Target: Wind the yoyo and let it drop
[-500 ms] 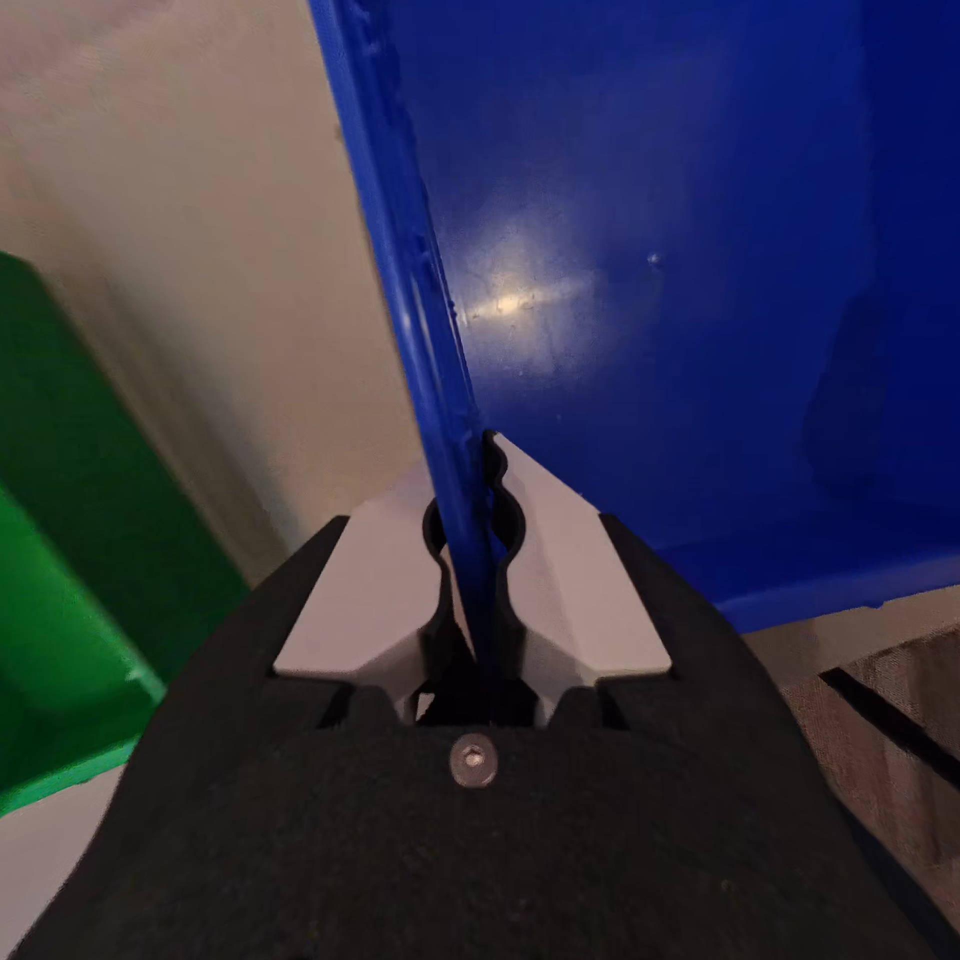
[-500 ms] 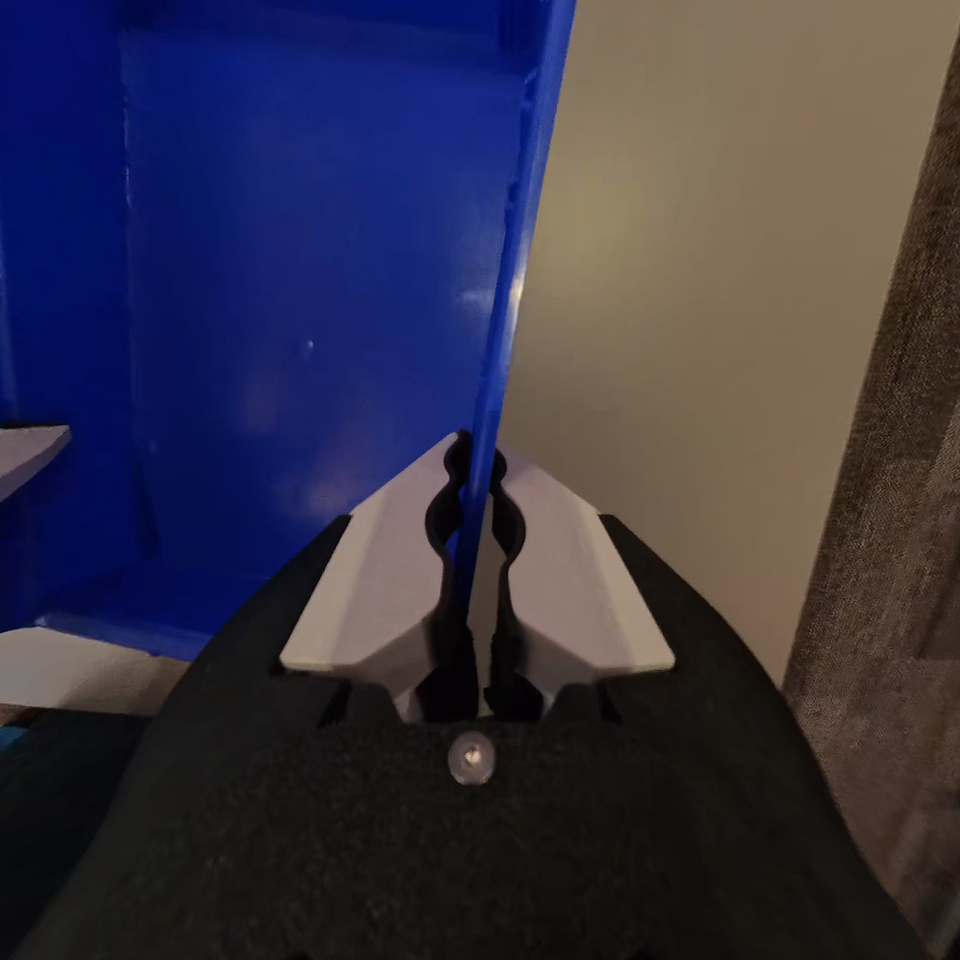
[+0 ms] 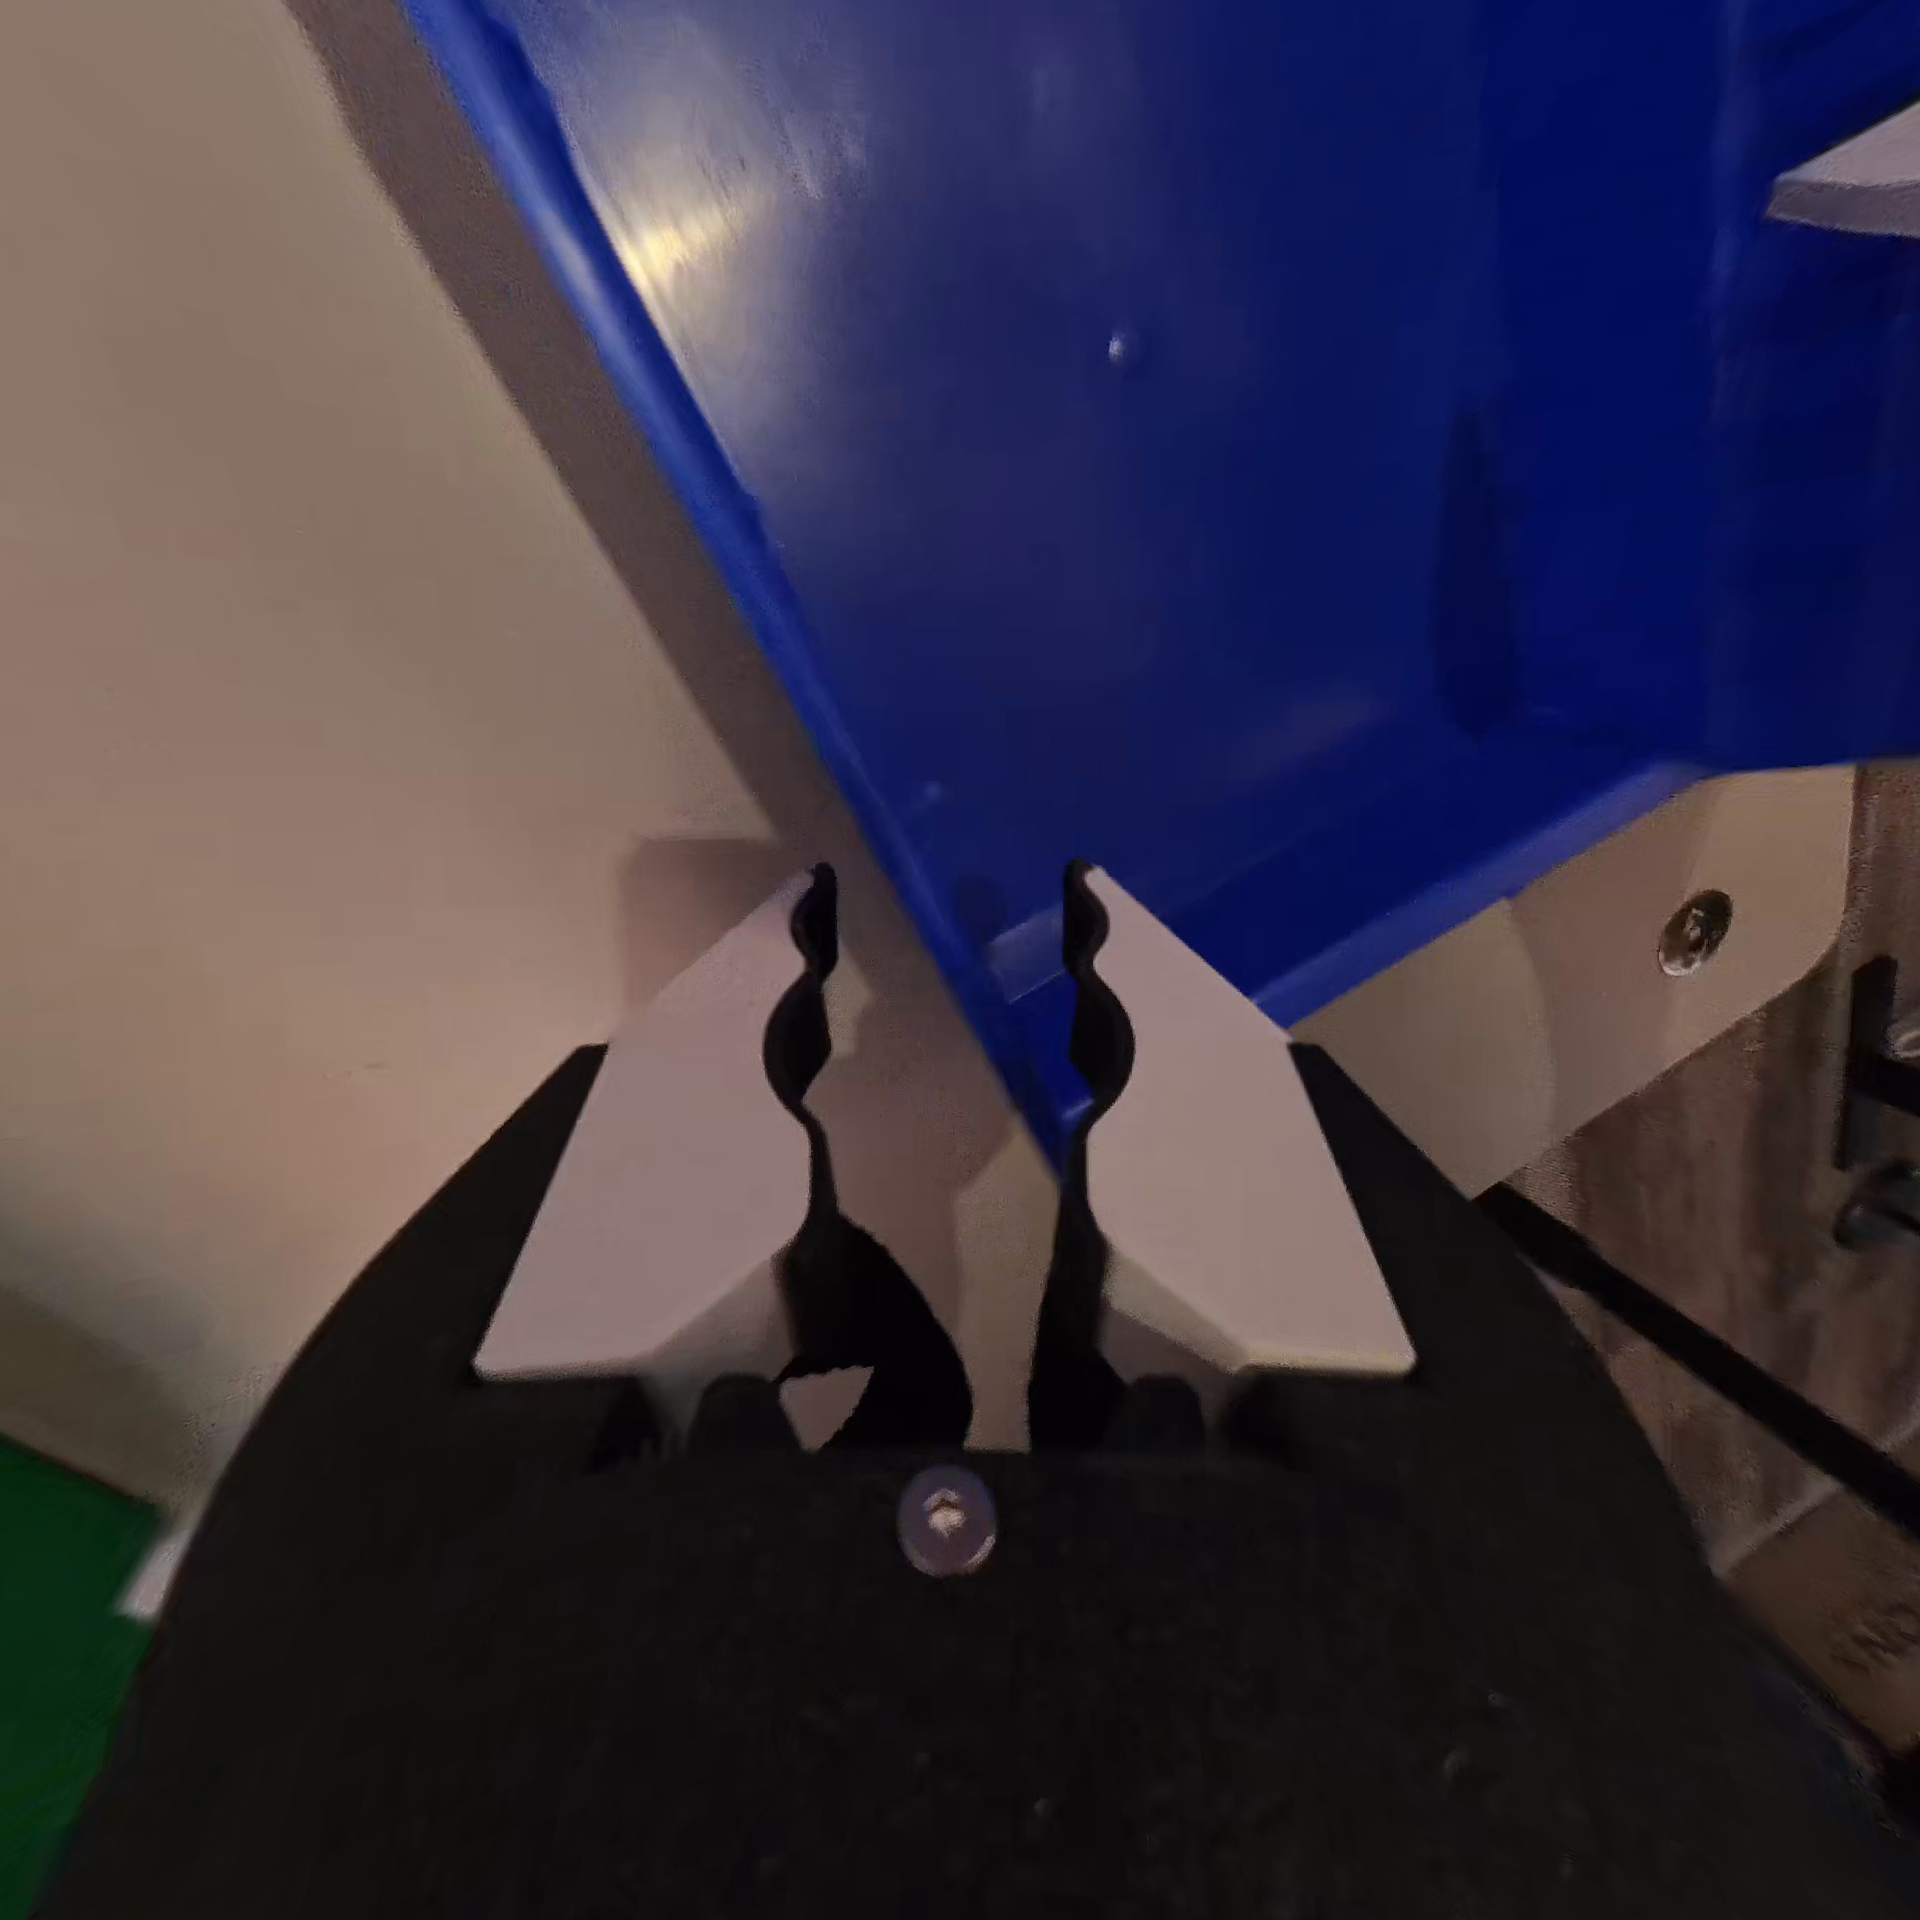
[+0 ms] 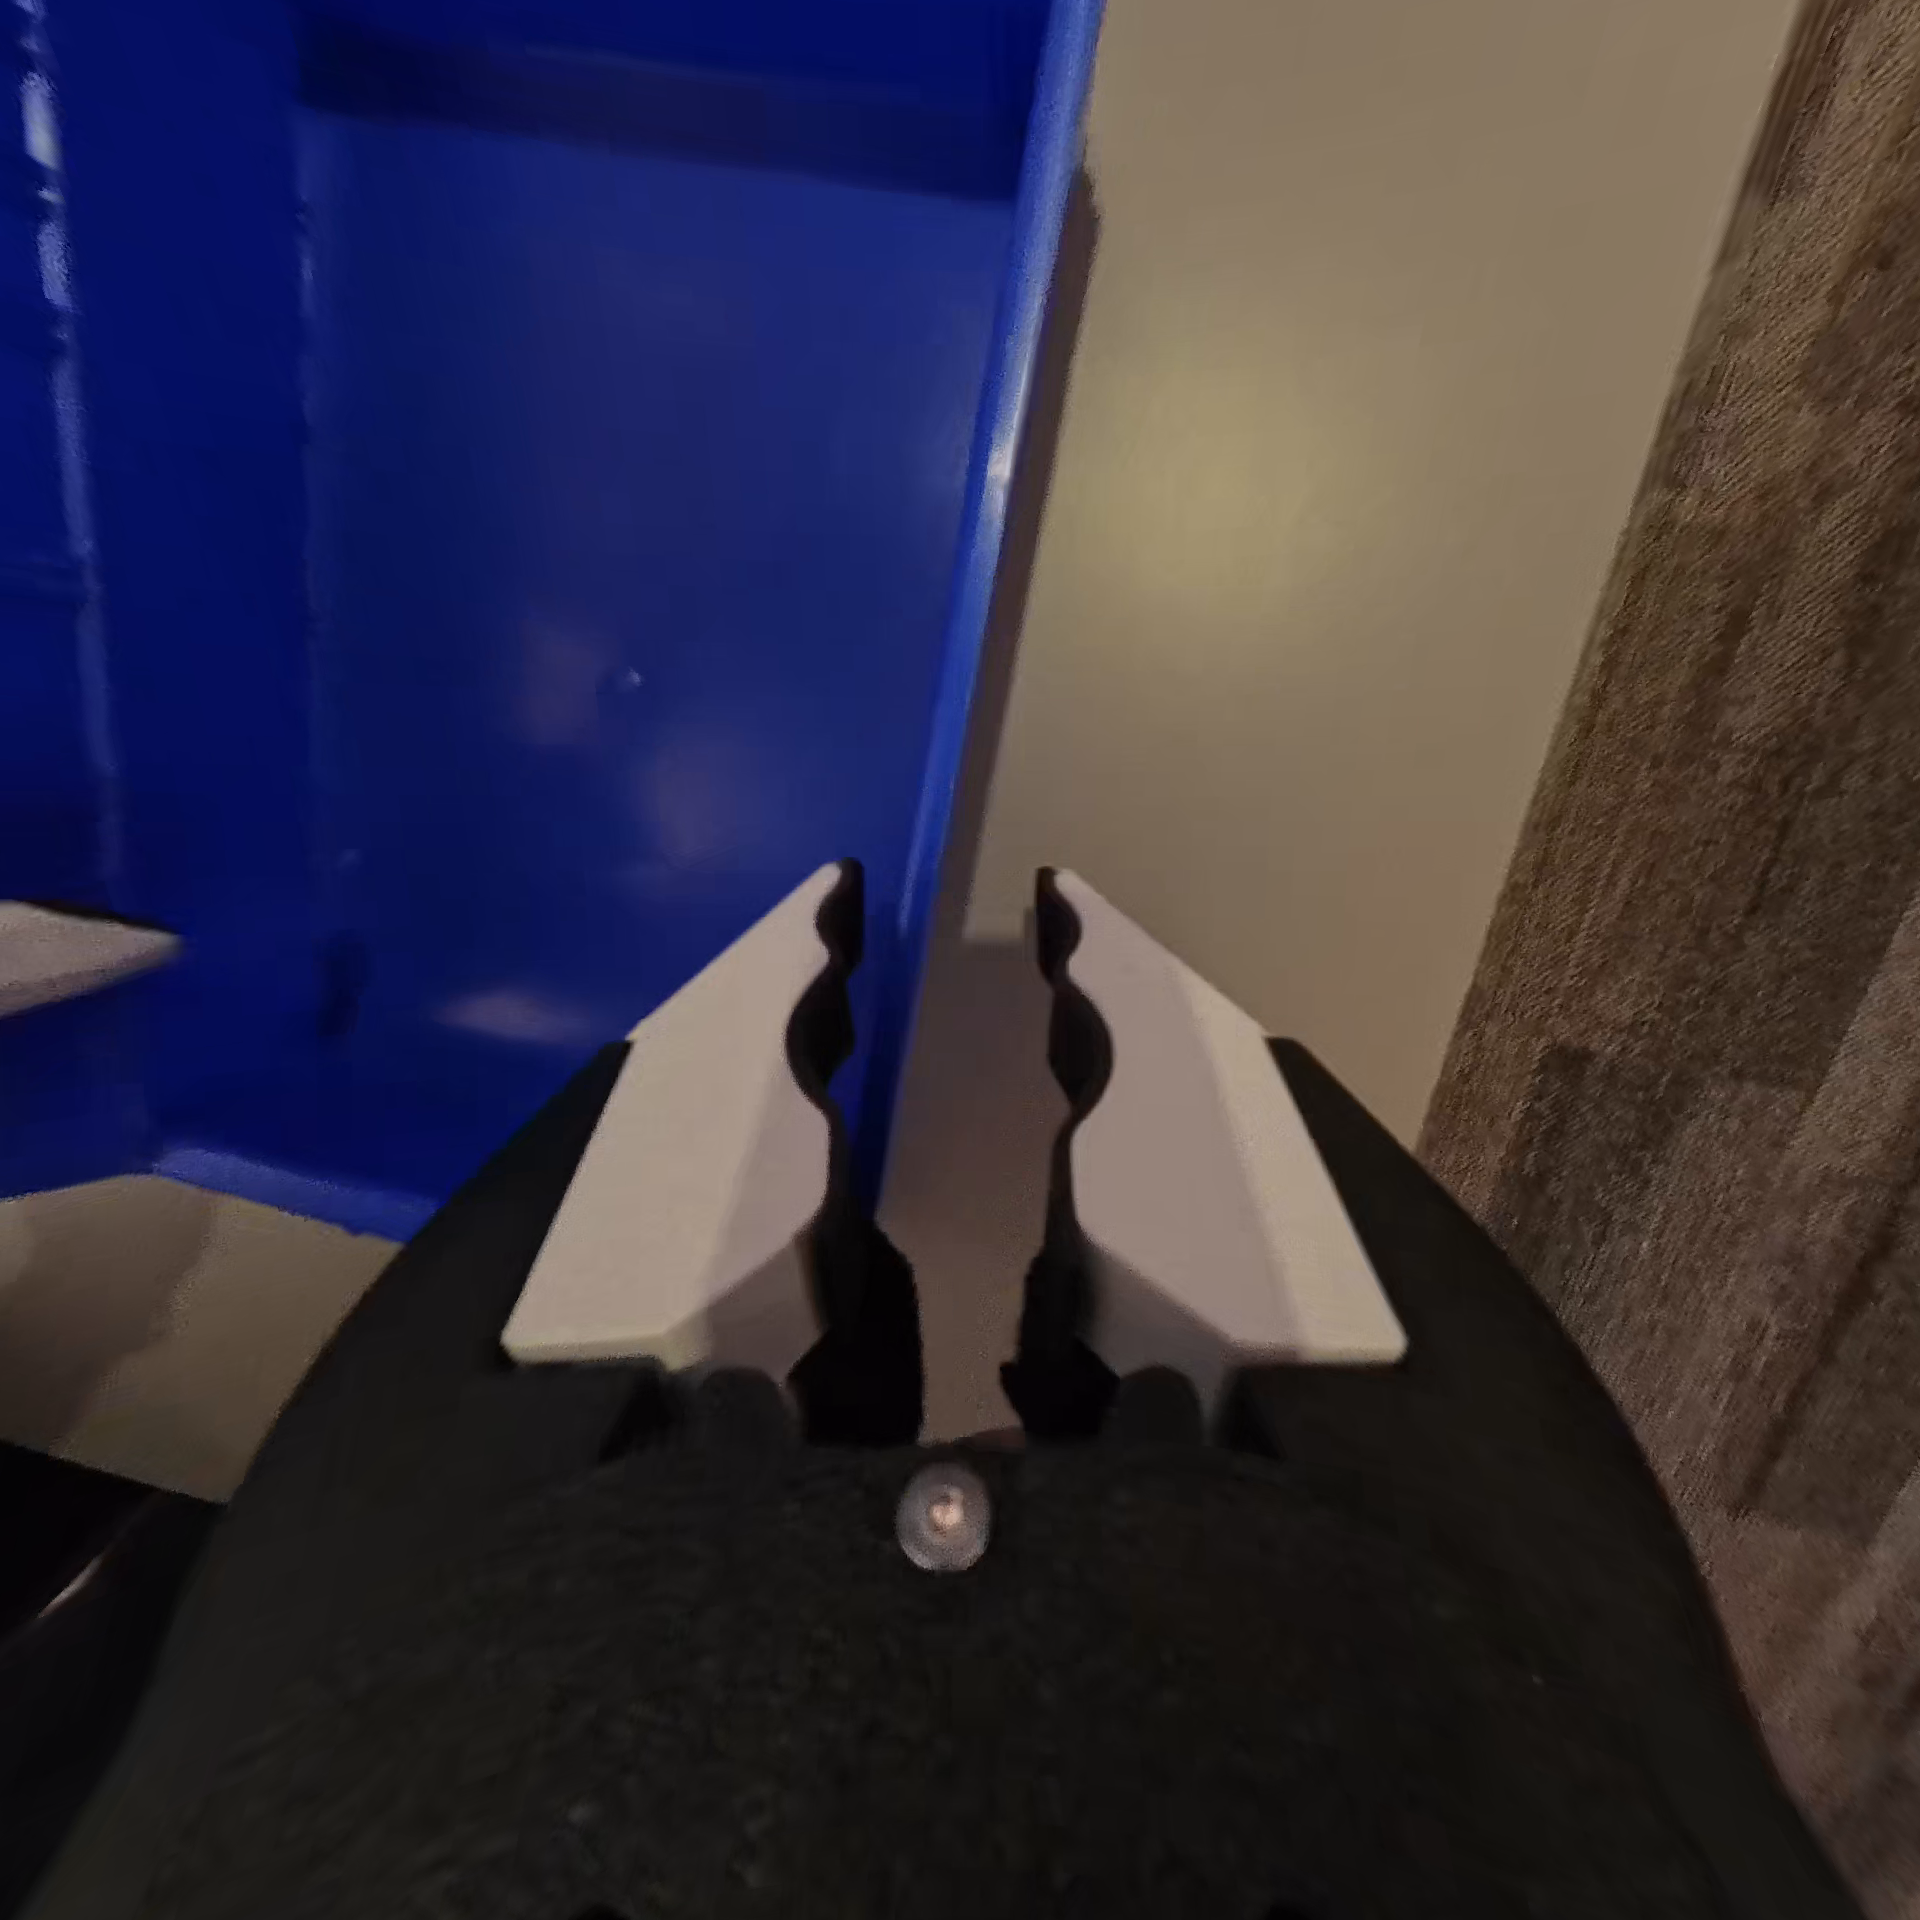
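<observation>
Two handheld grippers are flanking a blue plastic bin, one at each side wall. Nearest the lens, the left gripper (image 3: pixel 948 883) is standing with its jaws parted to a middling gap and holding nothing; the bin's (image 3: pixel 1195 540) thin rim is passing through that gap and appears to touch the inner face of the right-hand finger, with nothing clamping it. The right gripper (image 4: pixel 948 883) is likewise gaping, narrower, its jaws empty, and the bin's opposite wall (image 4: pixel 1023 582) is sitting just beside the left-hand finger. Each tool is showing a matte black, felt-like body, pale grey wedge-shaped fingers (image 3: pixel 686 1143) and black wavy pads.

Beyond the fingers, the bin's glossy, hard interior is catching a smear of light, and it is tilting steeply in the left wrist view. A grey fingertip of the other gripper is poking in at the bin's far edge (image 3: pixel 1839 192). Farther off, a cream wall (image 4: pixel 1299 468) is glowing softly, a coarse grey-brown fabric (image 4: pixel 1714 831) is hanging at the right, and a patch of green (image 3: pixel 62 1621) is showing low at the left.

The yoyo is appearing in neither view; its whereabouts cannot be told, and winding is likely not yet under way.

The risk: with neither tool gripping, the slick-walled bin may be sliding or tipping off the fingers, and either finger could catch its rim.
</observation>
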{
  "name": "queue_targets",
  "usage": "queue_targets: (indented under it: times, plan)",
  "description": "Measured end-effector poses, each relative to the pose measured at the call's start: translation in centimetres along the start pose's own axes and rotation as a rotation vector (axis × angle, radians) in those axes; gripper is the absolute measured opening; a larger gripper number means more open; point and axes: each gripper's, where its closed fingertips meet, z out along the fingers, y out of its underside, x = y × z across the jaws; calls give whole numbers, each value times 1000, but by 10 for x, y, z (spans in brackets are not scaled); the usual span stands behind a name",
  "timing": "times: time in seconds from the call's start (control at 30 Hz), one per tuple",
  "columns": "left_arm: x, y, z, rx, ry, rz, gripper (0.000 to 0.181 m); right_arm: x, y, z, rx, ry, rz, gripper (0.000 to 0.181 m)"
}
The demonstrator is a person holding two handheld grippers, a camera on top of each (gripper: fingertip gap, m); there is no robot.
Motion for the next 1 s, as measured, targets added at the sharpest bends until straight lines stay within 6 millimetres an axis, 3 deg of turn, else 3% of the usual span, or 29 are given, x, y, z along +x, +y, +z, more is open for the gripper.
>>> queue_targets:
  times: [0.03,0.1,0.17,0.27,0.33,0.47,0.53,0.57,0.67,0.77,0.87,0.93,1.0]
  plan:
    - [-5,-3,-13,33,2,30,41,1,-2,-10,31,5,-17,40]
    - [-18,-11,-52,124,-18,92,40,4,-12,-36,121,31,-75,56]
    - [-37,-15,-106,220,-62,139,39,5,-31,-72,251,84,-155,58]
    - [-77,-15,-202,427,-193,172,32,-23,-53,-126,397,59,-272,63]
    - [-105,-6,-262,537,-299,165,42,-46,-61,-149,446,43,-310,74]
    - [-155,20,-385,793,-638,128,51,-85,-77,-179,540,87,-358,76]
    - [-165,37,-449,956,-811,119,55,-110,-82,-185,555,33,-307,81]
    - [-165,45,-464,978,-810,122,63,-126,-81,-183,533,-20,-275,90]
    - [-175,81,-475,922,-700,-15,60,-175,-80,-180,510,-119,-268,90]
    - [-182,120,-462,843,-597,-70,55,-237,-75,-170,486,-193,-357,84]
    - [-202,162,-421,733,-492,-135,60,-308,-64,-144,404,-275,-399,83]
    - [-217,187,-379,624,-346,-210,76,-358,-55,-119,335,-322,-395,86]
    - [-240,208,-337,522,-244,-269,70,-408,-42,-89,244,-372,-365,85]
